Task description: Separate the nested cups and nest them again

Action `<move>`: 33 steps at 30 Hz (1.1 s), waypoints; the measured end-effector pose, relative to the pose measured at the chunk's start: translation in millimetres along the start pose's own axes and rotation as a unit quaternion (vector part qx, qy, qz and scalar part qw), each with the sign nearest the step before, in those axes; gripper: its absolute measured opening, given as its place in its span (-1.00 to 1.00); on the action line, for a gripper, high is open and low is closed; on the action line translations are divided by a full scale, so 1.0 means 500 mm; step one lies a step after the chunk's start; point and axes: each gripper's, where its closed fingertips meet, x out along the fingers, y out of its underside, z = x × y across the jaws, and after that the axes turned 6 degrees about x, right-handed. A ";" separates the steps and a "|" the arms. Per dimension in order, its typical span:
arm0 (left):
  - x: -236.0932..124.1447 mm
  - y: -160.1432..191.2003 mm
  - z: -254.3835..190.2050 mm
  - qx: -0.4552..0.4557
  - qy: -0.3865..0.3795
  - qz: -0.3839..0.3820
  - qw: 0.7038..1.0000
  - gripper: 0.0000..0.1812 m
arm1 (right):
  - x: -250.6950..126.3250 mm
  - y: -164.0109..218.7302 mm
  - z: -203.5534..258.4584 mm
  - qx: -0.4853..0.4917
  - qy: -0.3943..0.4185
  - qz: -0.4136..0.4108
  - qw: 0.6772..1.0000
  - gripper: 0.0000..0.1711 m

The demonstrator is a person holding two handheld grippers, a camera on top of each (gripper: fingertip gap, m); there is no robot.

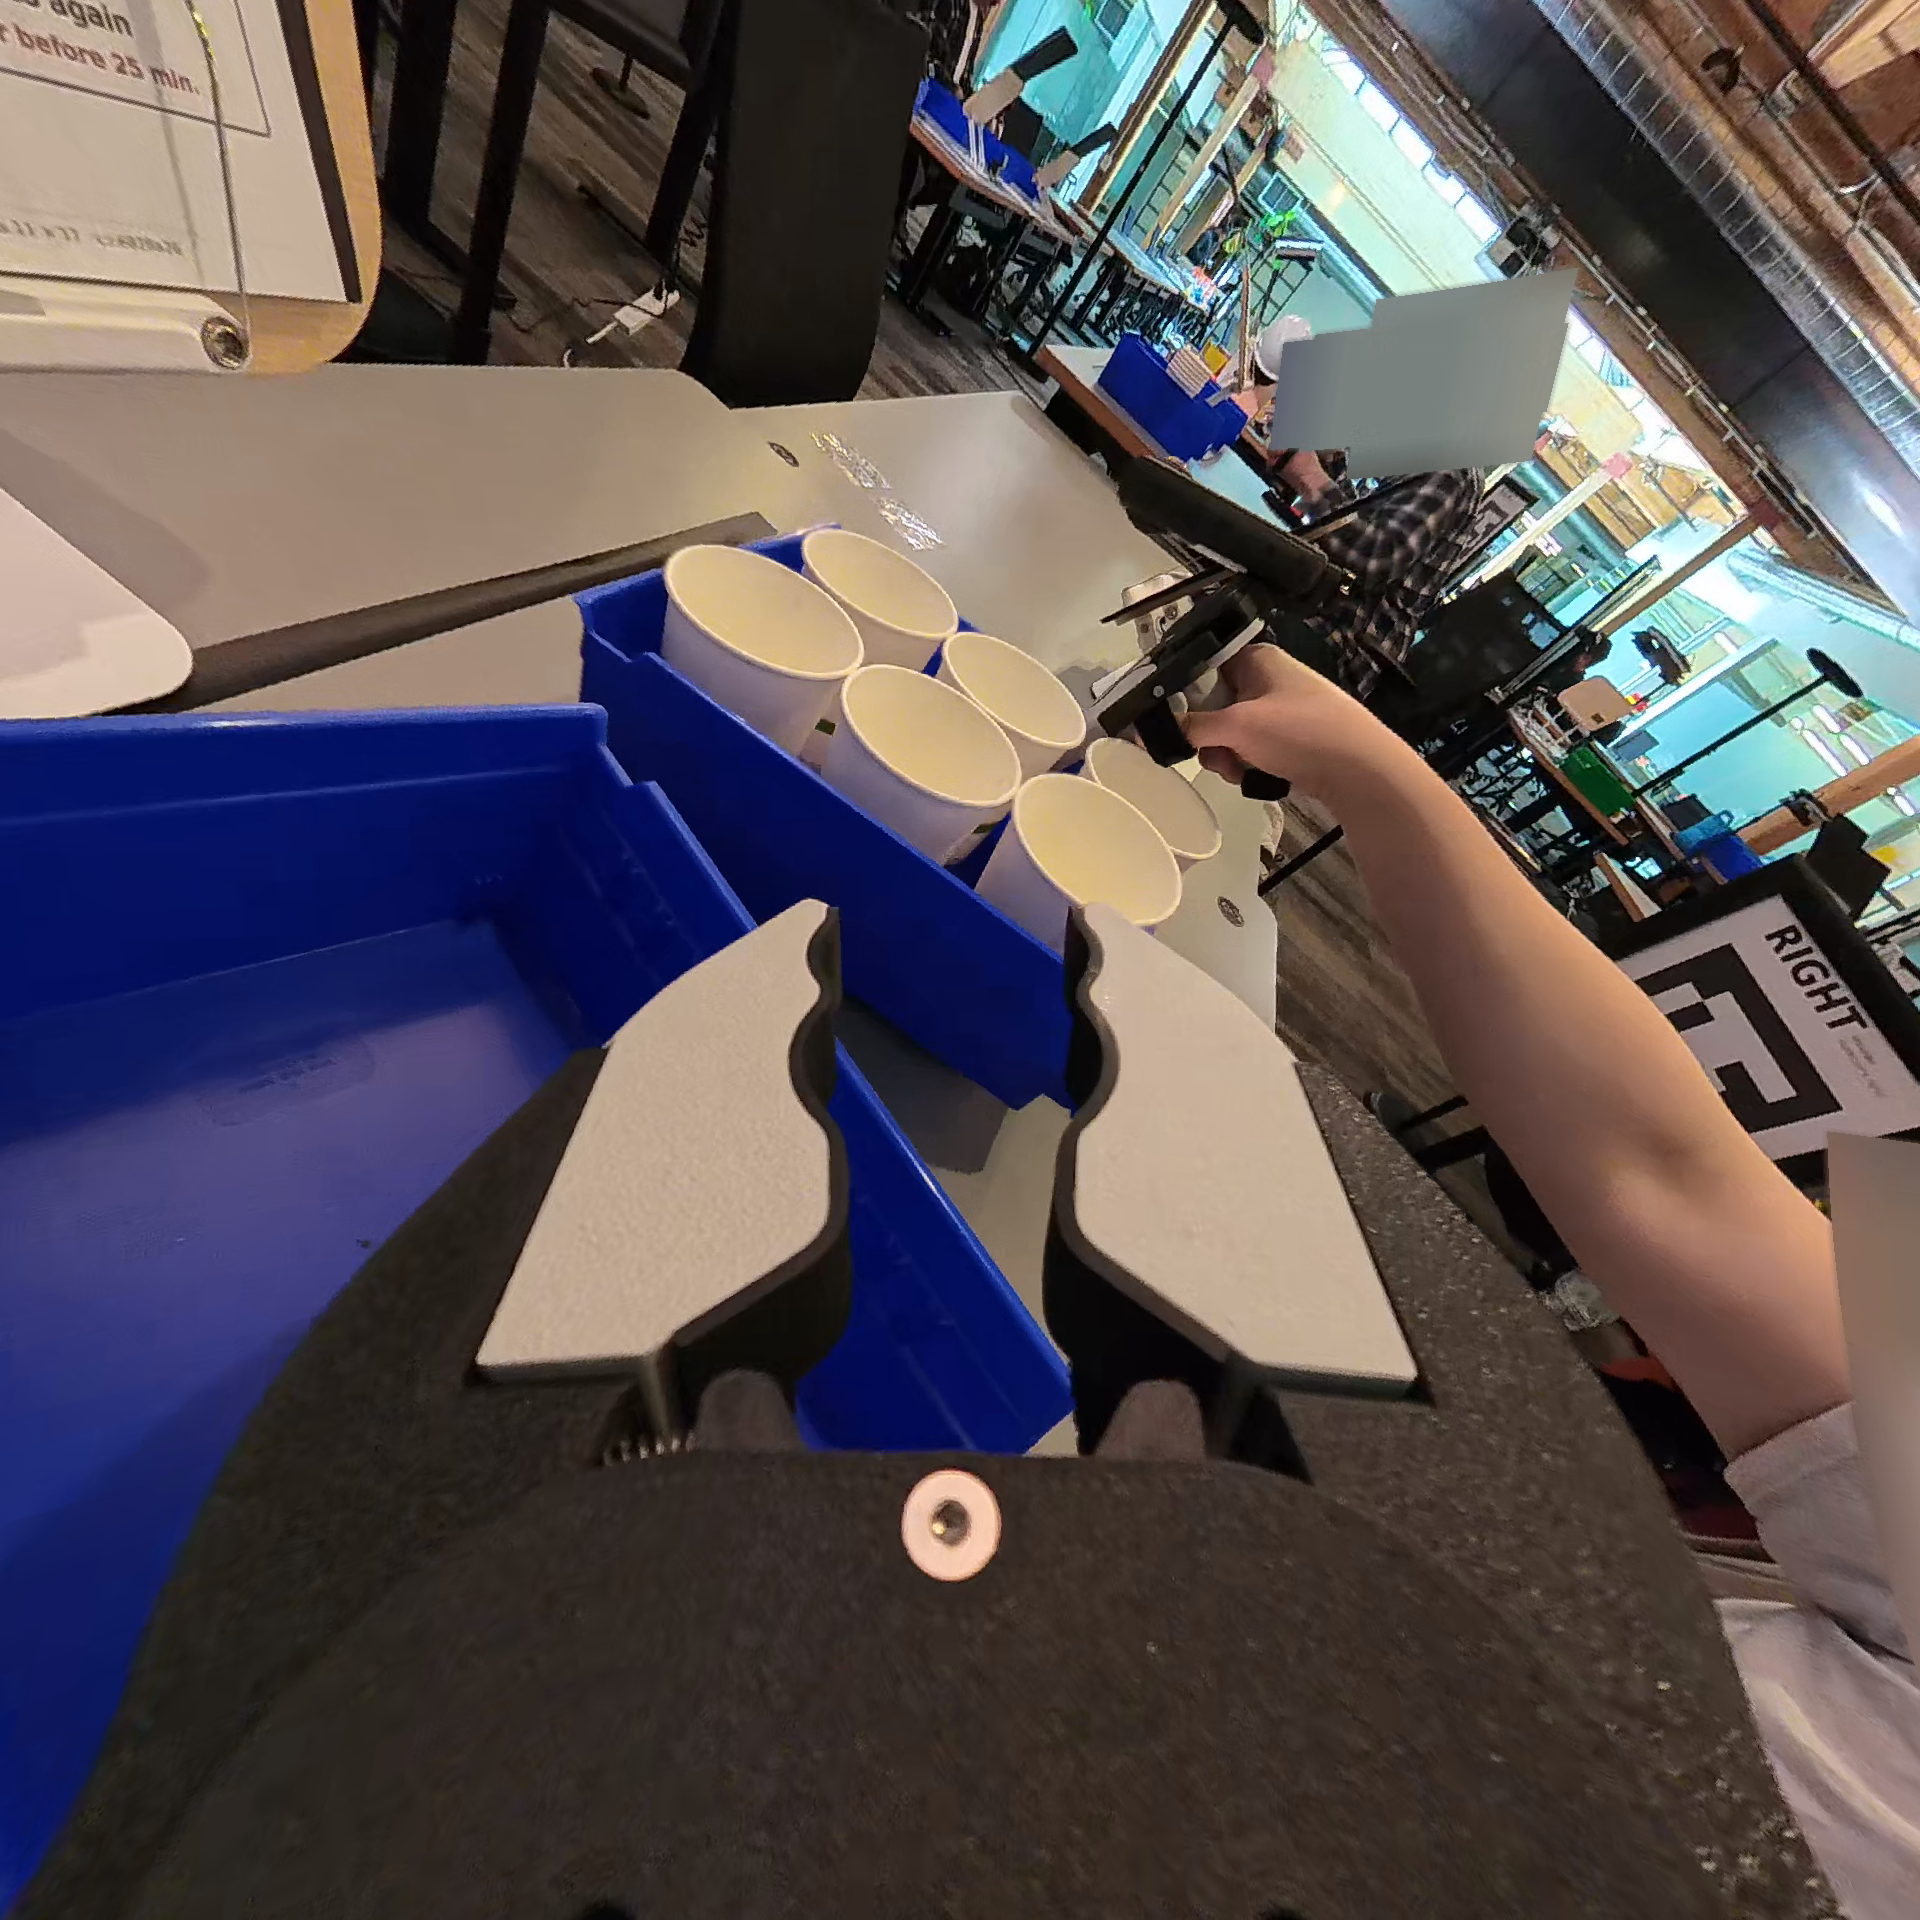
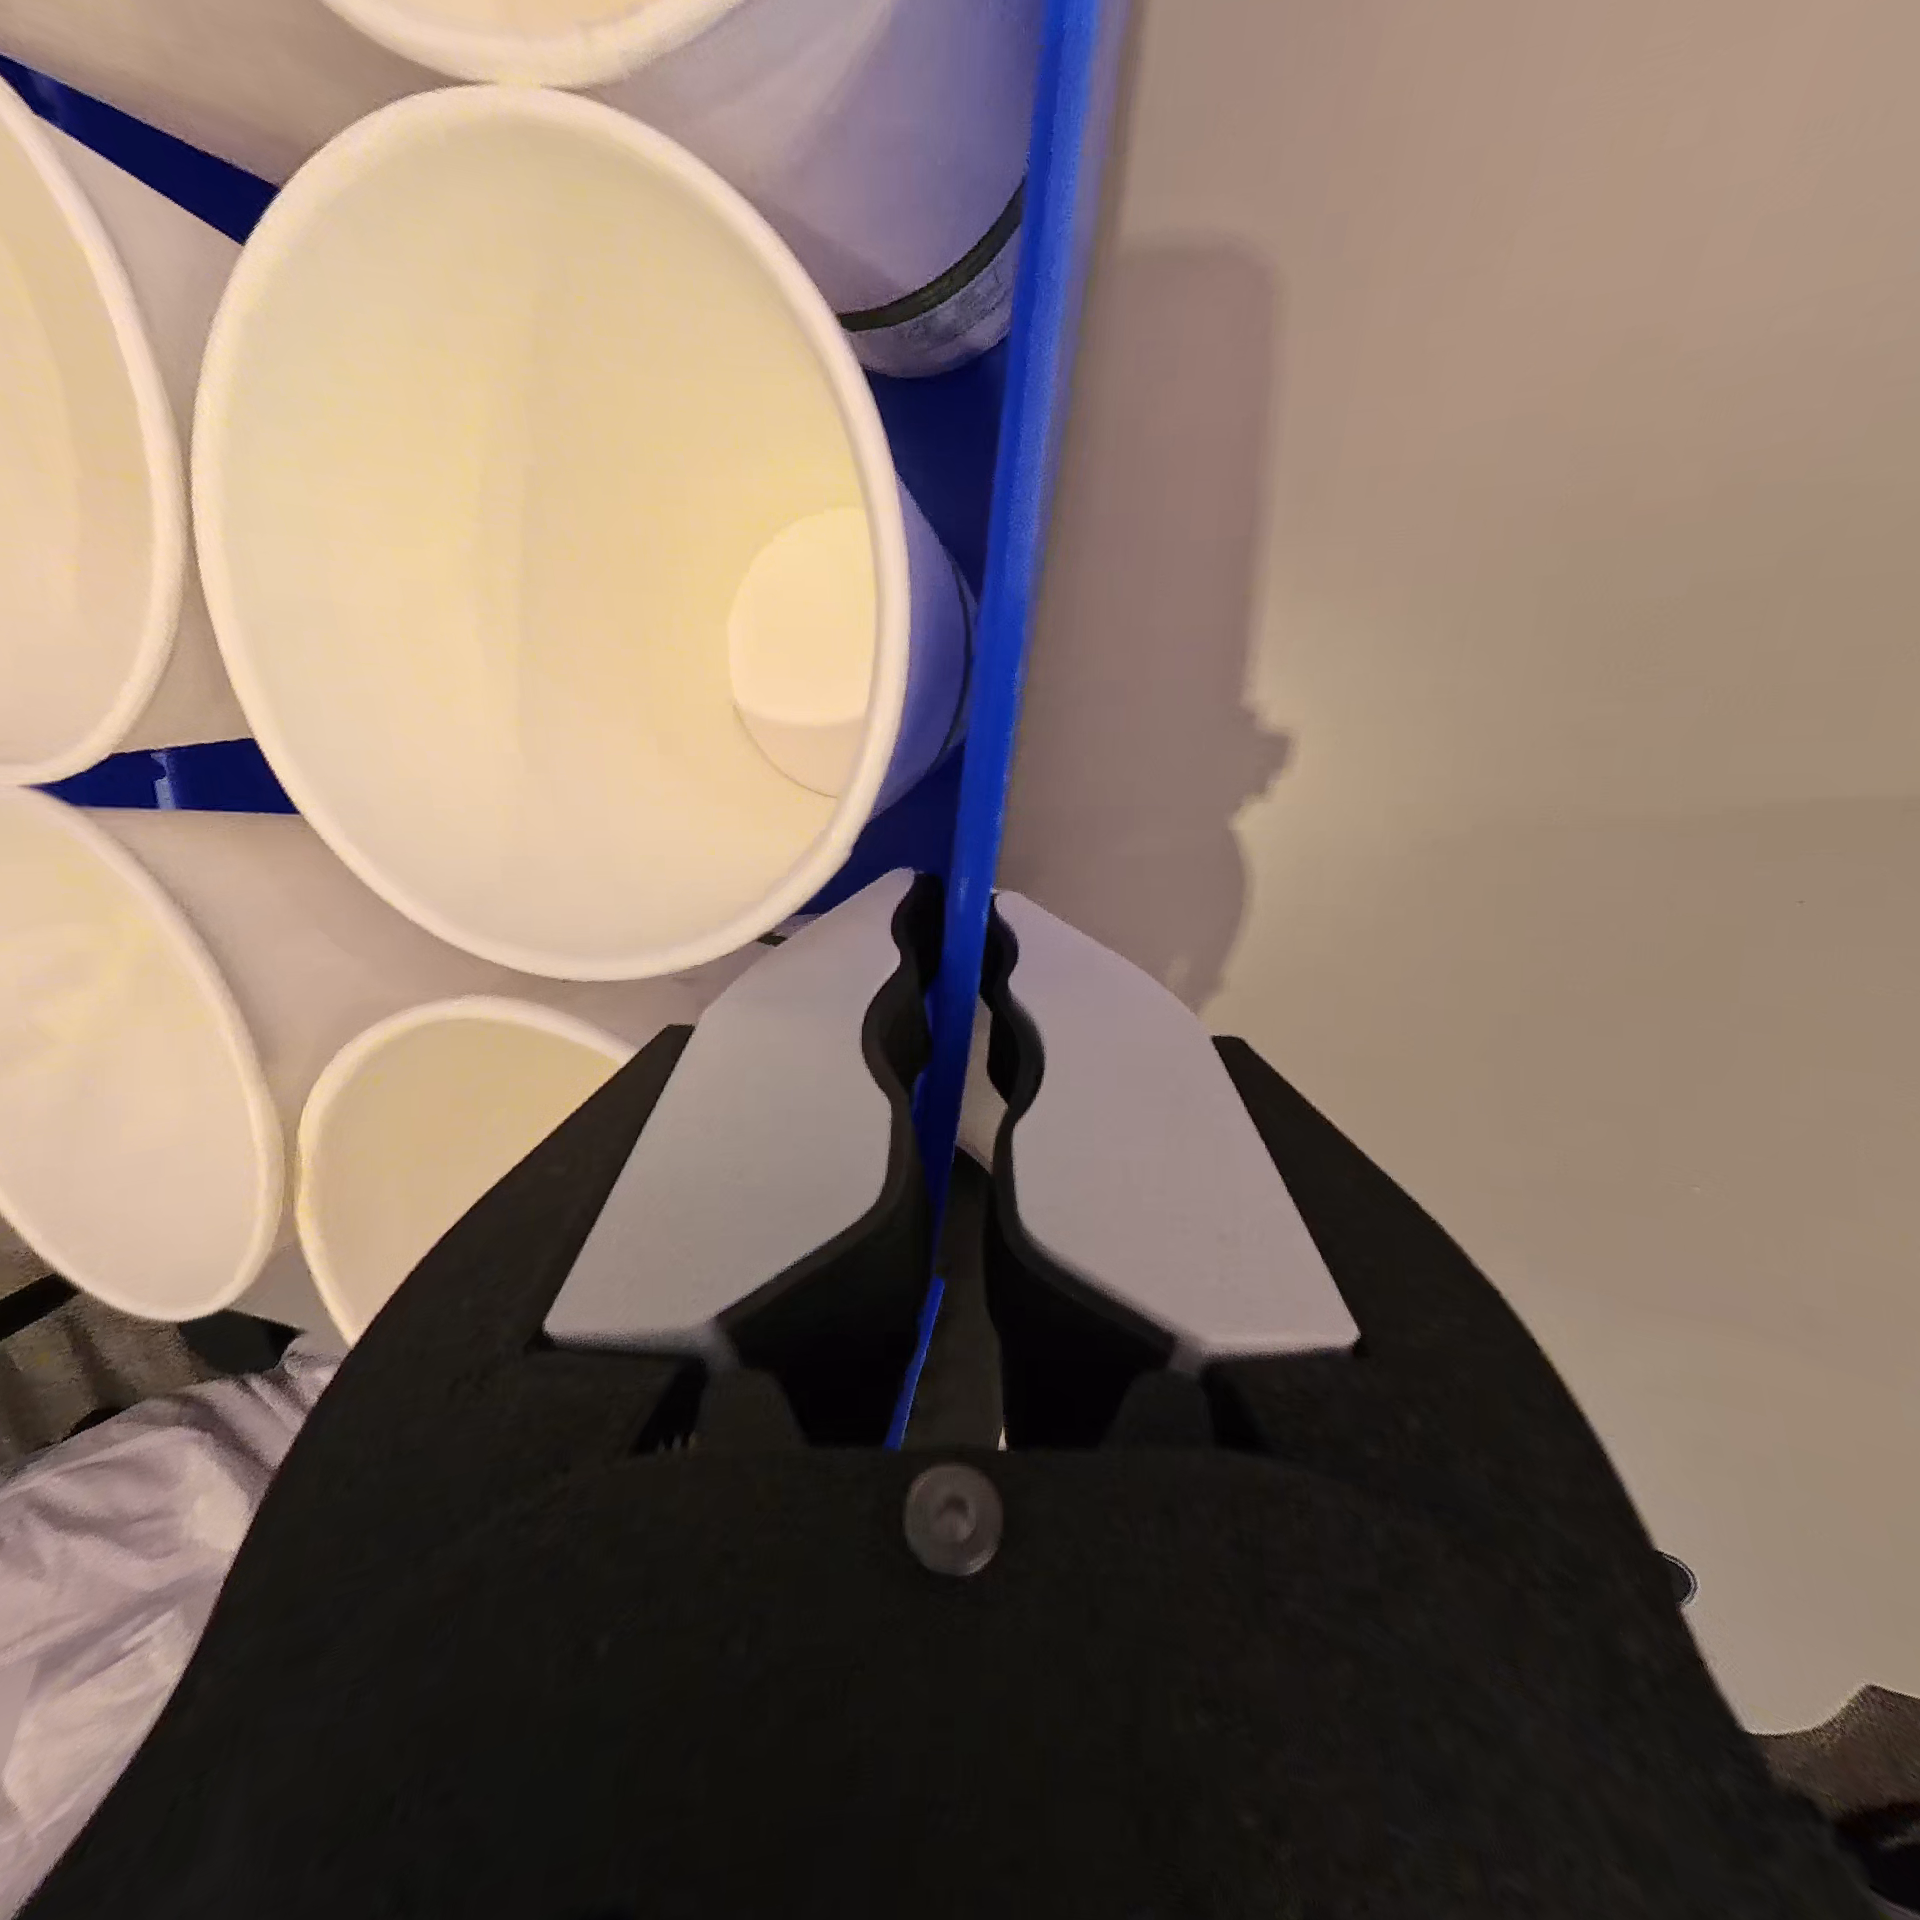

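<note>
The right tool [image 2: 954,914] was clamped on the thin blue wall of the far bin [image 2: 1023,520], one finger inside and one outside, so the step in hand looked like steadying or shifting that bin rather than taking a cup. The left tool [image 1: 951,935] hung with its jaws parted and nothing between them, above the near edge of the second blue bin [image 1: 312,831], which lay bare inside. In the left wrist view the right tool [image 1: 1164,691] appeared farther off at the bin's far side, a hand [image 1: 1262,727] wrapped around its handle. Six white paper cups [image 1: 925,753] stood in the far bin, packed in two rows of three, leaning slightly, mouths up and rims touching or just beside one another; each seemed to be single (no inner rim showed in any mouth), so by my reading the separating was done and the nesting was due. There were two bins, two tools and one grey worktop [image 1: 416,468] under them. The next move, I judged, called for the right tool to release the wall and for one tool to take a cup by its rim while the other held a neighbour steady, since the cups are light and crush easily.
</note>
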 end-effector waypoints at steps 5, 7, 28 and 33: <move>0.007 0.009 0.000 0.004 -0.001 0.013 1.000 -0.55 | -0.005 0.000 -0.001 0.004 -0.010 0.002 1.000 -0.92; 0.007 0.008 0.000 0.002 0.000 0.012 1.000 -0.55 | -0.009 -0.002 0.003 0.004 -0.018 0.002 1.000 -0.92; -0.274 -0.112 -0.106 0.125 -0.103 -0.109 0.981 -0.55 | -0.190 -0.093 0.227 -0.078 -0.024 -0.012 0.997 -0.92; -0.305 -0.100 -0.126 0.148 -0.125 -0.093 0.977 -0.54 | -0.197 -0.112 0.339 -0.108 -0.058 -0.015 0.992 -0.92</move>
